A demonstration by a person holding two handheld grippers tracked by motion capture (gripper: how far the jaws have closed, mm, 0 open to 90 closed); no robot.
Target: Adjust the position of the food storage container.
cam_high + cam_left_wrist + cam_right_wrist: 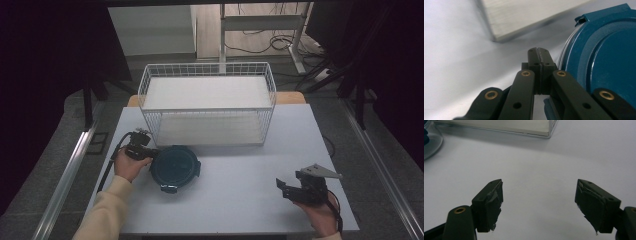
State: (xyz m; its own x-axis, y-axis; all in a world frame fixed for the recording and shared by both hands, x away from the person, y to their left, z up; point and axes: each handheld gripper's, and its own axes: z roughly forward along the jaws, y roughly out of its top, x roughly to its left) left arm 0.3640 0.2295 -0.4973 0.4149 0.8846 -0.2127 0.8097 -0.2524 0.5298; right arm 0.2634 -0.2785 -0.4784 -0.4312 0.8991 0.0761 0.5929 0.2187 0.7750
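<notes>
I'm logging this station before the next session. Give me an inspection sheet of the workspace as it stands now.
Surface: pale grey table, bare apart from the items below.
Job's things: round blue lidded container at front left; white wire basket at the back, nothing seen inside.
Clutter: nothing seen.
Grippers: left gripper shut, beside the container's rim; right gripper open over bare table.
Cables: black cable trails from the left gripper; floor cables behind the table.
Surroundings: dark curtains, metal rails.

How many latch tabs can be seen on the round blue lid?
2 for certain. On the blue lid, one latch tab sits at the near edge and another on the right side. The left tool may be hiding more at the left edge.
</notes>
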